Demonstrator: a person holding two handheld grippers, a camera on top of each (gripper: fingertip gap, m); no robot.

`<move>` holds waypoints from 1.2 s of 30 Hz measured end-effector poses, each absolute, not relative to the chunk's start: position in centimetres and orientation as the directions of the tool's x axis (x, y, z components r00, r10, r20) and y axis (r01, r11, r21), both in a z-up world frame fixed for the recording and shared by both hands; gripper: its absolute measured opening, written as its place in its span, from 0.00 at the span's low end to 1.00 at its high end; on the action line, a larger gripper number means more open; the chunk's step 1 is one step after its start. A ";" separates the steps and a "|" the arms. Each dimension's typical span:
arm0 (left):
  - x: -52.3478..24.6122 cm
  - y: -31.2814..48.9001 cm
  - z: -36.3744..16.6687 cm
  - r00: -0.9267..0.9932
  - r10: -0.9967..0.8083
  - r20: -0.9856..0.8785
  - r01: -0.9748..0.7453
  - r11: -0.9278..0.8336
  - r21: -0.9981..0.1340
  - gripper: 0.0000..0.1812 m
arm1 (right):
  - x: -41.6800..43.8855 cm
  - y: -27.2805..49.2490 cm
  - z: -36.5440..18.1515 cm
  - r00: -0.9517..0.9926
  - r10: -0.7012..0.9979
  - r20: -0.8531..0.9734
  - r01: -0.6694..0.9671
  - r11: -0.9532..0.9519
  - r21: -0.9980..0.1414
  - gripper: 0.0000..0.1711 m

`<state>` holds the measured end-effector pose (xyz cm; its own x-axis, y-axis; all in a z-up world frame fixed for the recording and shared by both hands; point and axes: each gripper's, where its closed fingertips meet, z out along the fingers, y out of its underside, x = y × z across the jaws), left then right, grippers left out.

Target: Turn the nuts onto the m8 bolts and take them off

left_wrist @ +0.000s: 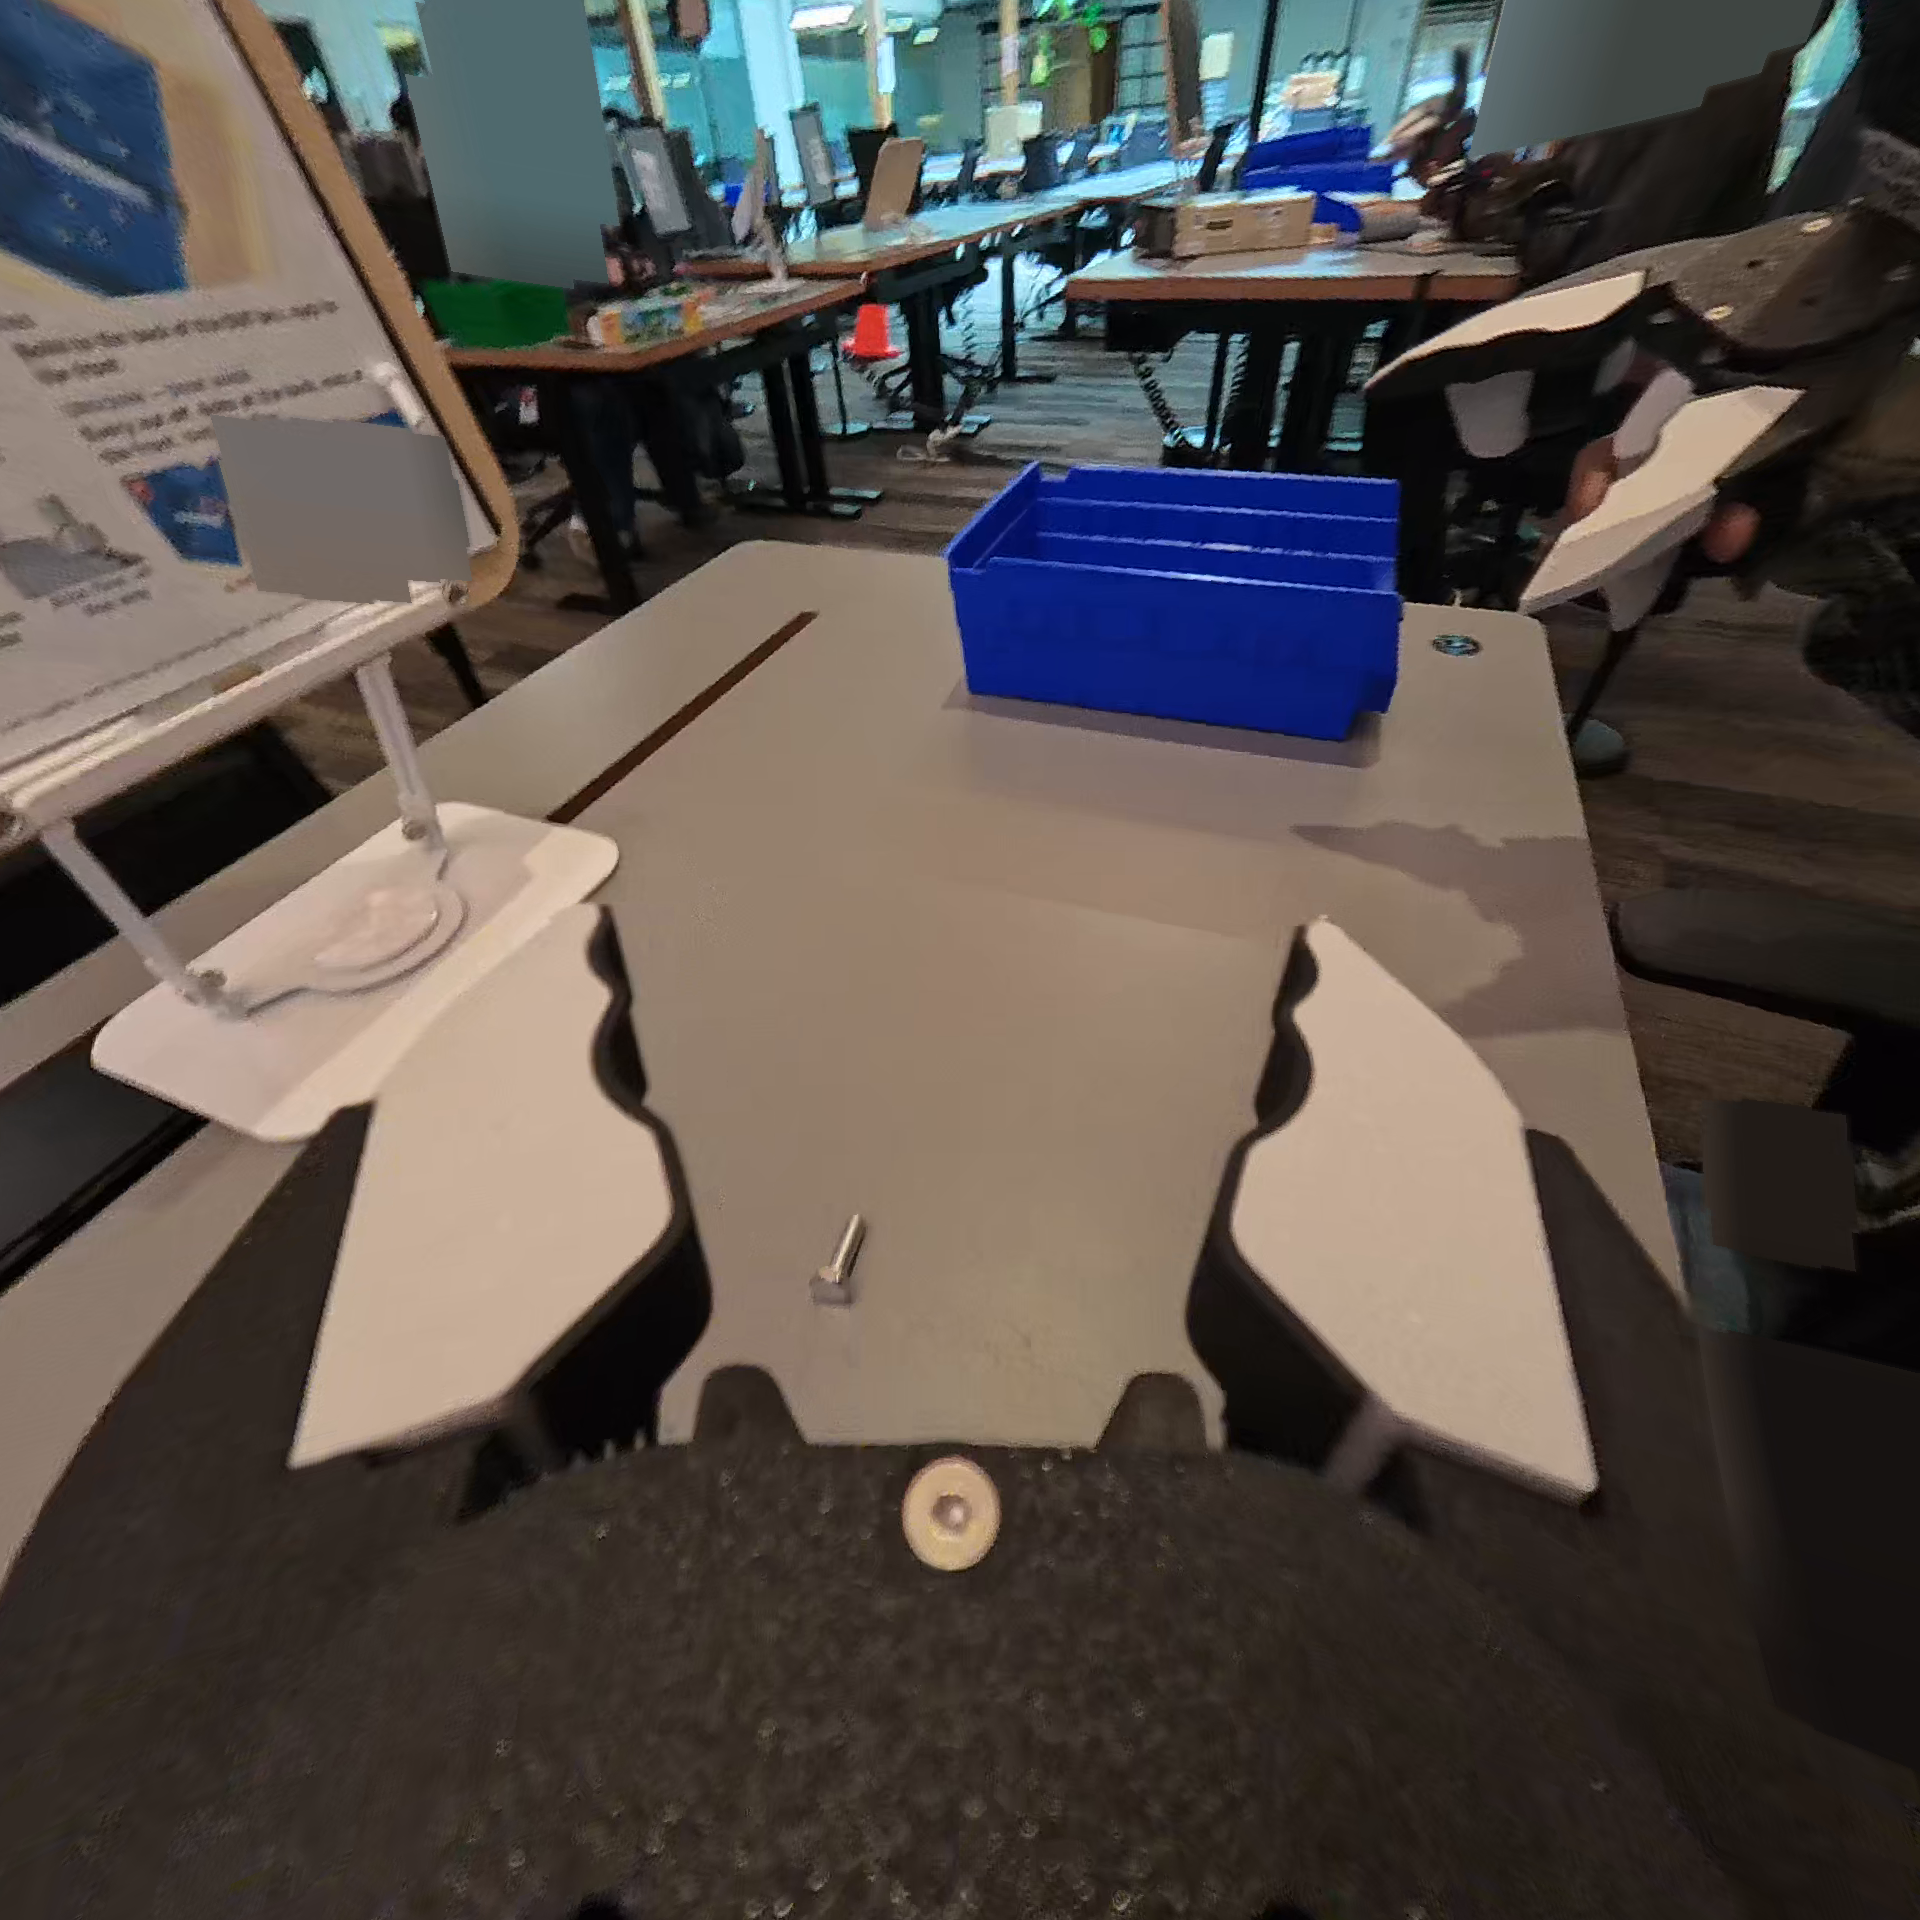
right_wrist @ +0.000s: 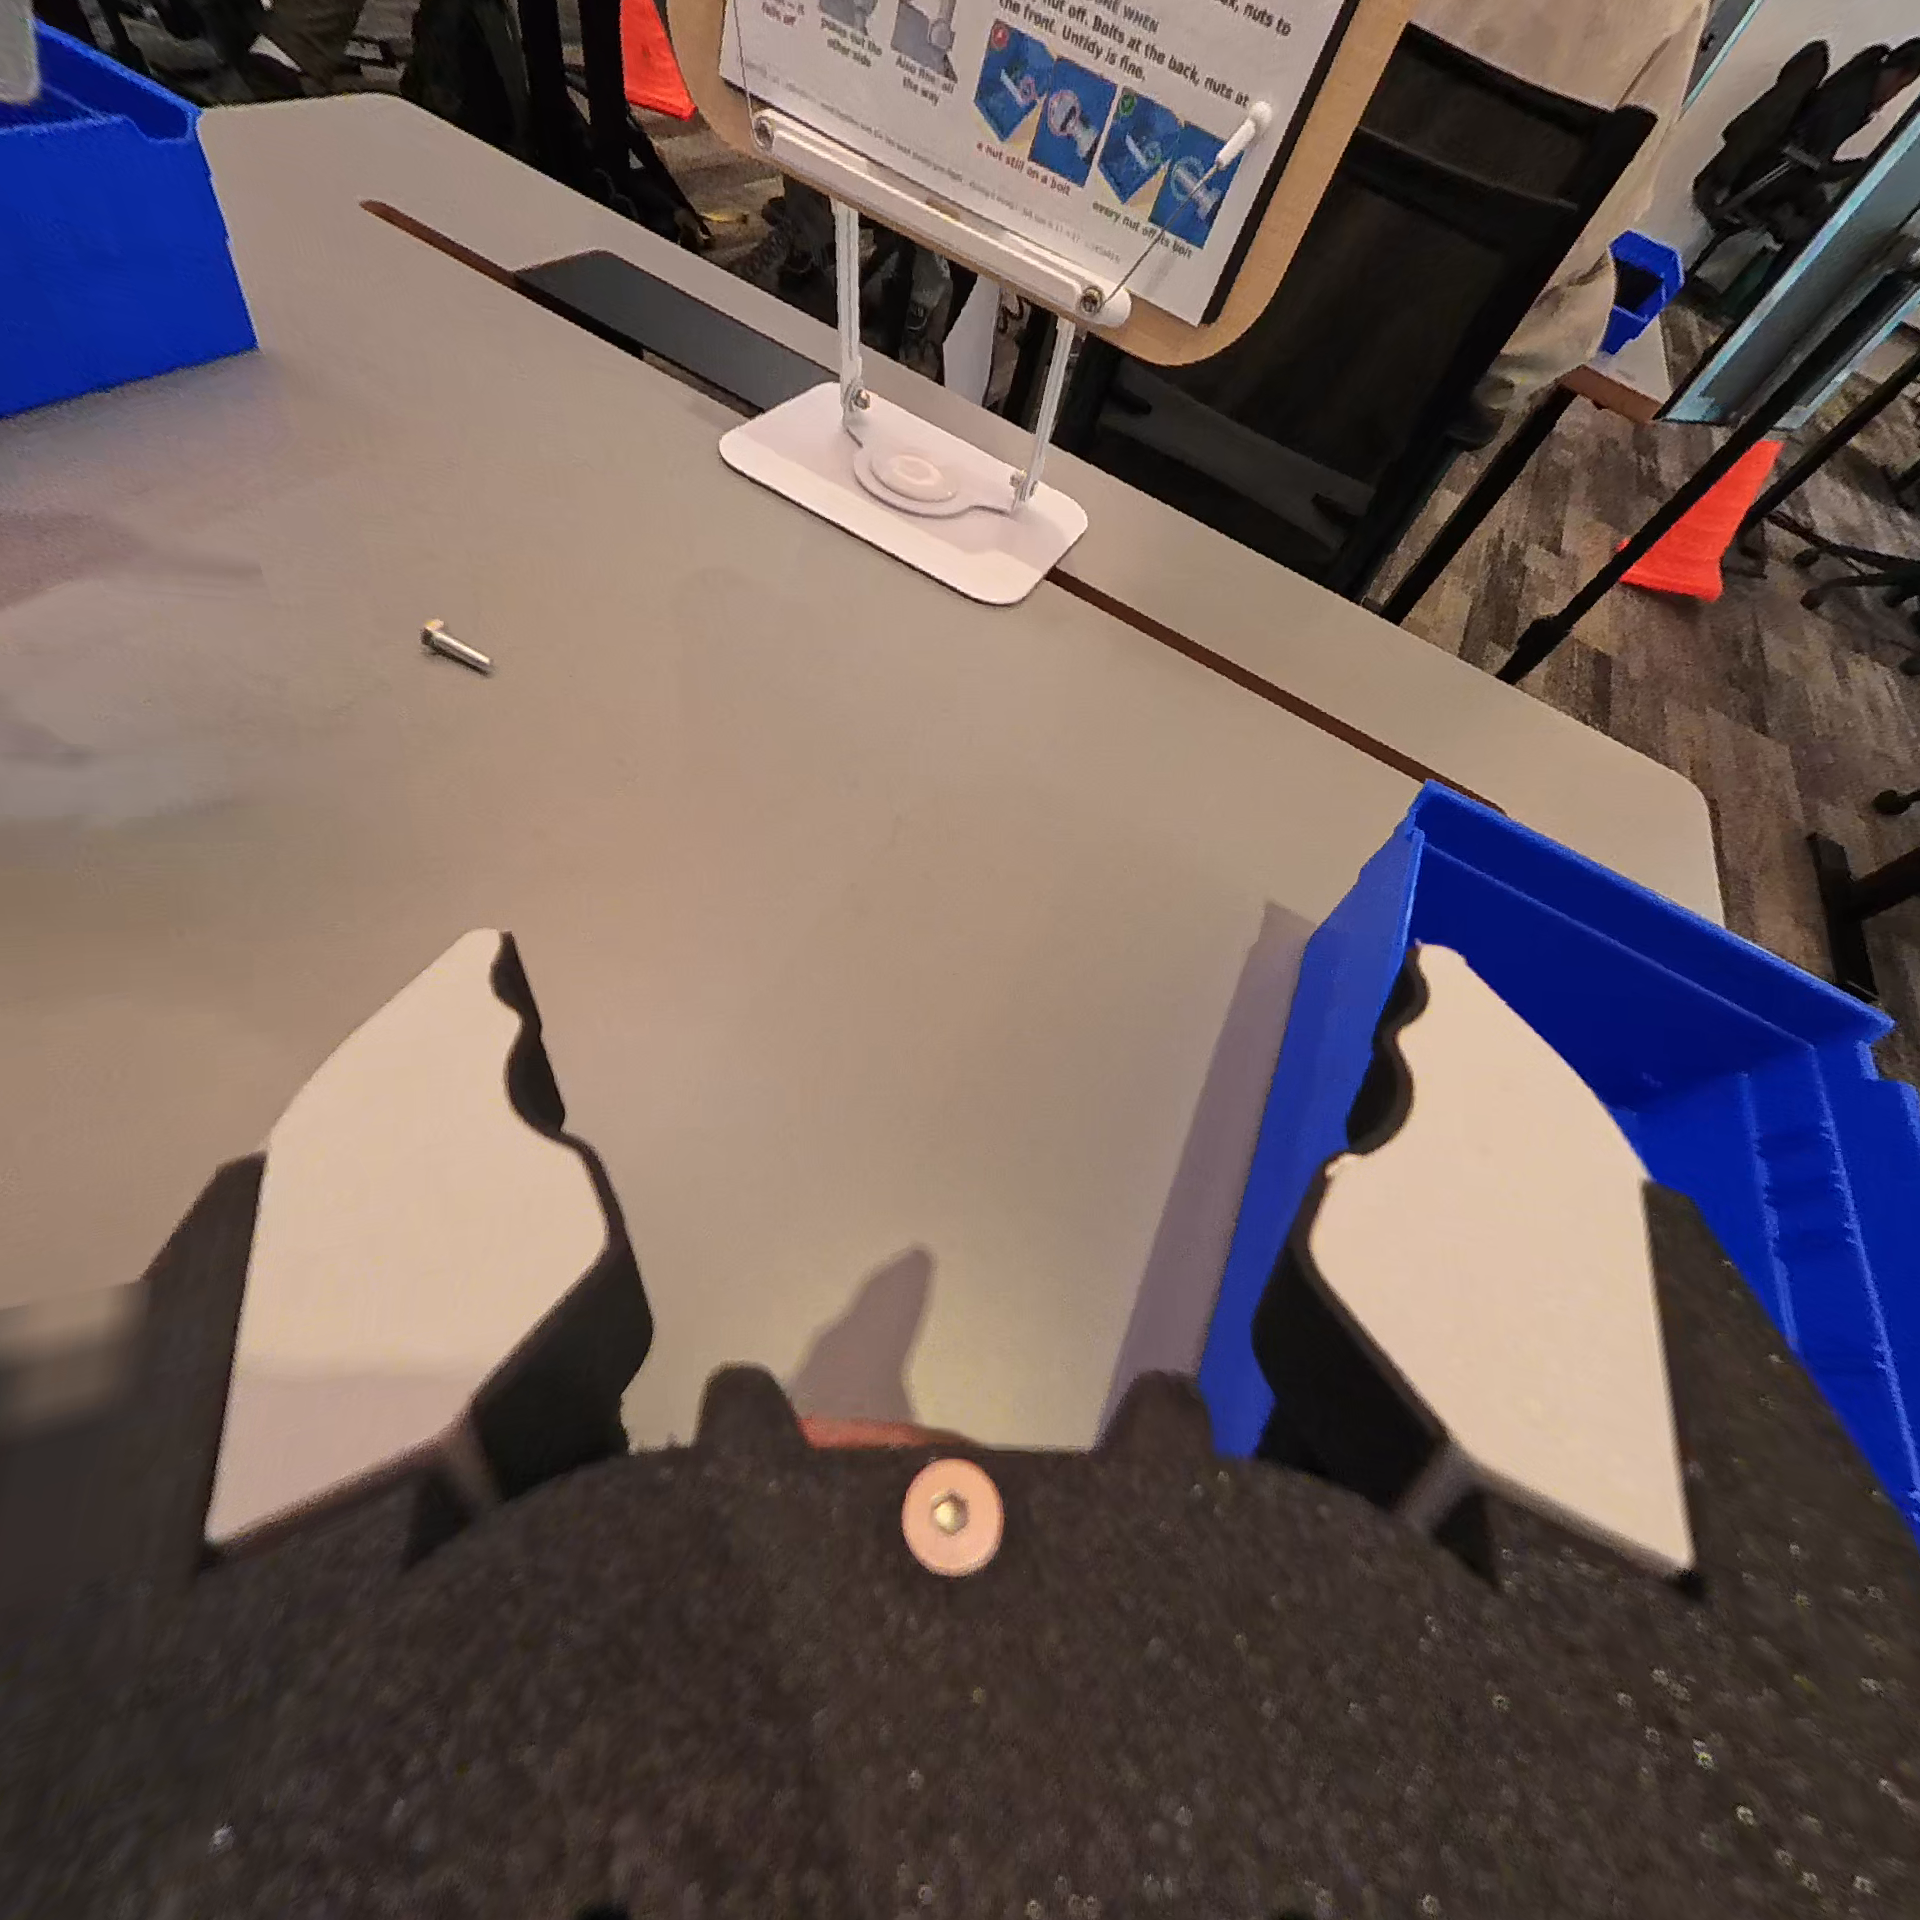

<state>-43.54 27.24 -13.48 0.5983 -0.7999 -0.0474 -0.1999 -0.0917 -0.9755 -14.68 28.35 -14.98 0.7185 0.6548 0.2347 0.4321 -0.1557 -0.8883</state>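
Left wrist view: the left hand-held gripper (left_wrist: pixel 956 1049) hangs wide open and empty over the grey worktop (left_wrist: pixel 935 883), 1 bolt (left_wrist: pixel 837 1265) lying between its fingers, near their base. Best lower squarely and close across the shank.

Right wrist view: the right hand-held gripper (right_wrist: pixel 961 1049) is open and empty beside a blue bin (right_wrist: pixel 1558 935); no nut shows, presumably in the bin.
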 end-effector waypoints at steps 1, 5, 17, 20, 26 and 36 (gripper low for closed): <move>-43.9 27.2 -13.6 0.609 -0.792 -0.039 -0.210 -0.113 -0.971 0.66 | -14.8 28.3 -15.0 0.717 0.658 0.231 0.428 -0.155 -0.890 0.85; -45.9 26.6 -13.3 0.665 -0.745 -0.057 -0.261 -0.159 -0.952 0.74 | -15.0 28.3 -15.0 0.711 0.667 0.221 0.420 -0.152 -0.895 0.85; -58.4 21.3 -11.0 0.824 -0.557 -0.107 -0.309 -0.283 -0.908 0.75 | -16.1 29.0 -15.5 0.692 0.695 0.197 0.410 -0.153 -0.899 0.85; -62.9 19.4 -11.5 0.854 -0.504 -0.133 -0.331 -0.327 -0.885 0.69 | -16.2 29.1 -15.8 0.687 0.700 0.195 0.415 -0.158 -0.896 0.85; -70.6 16.4 -15.2 0.873 -0.465 -0.146 -0.376 -0.454 -0.807 0.55 | -16.8 29.4 -16.1 0.680 0.706 0.199 0.427 -0.161 -0.890 0.85; -75.1 15.1 -23.4 0.818 -0.569 -0.087 -0.497 -0.623 -0.604 0.36 | -16.8 29.5 -15.8 0.681 0.700 0.215 0.447 -0.165 -0.879 0.85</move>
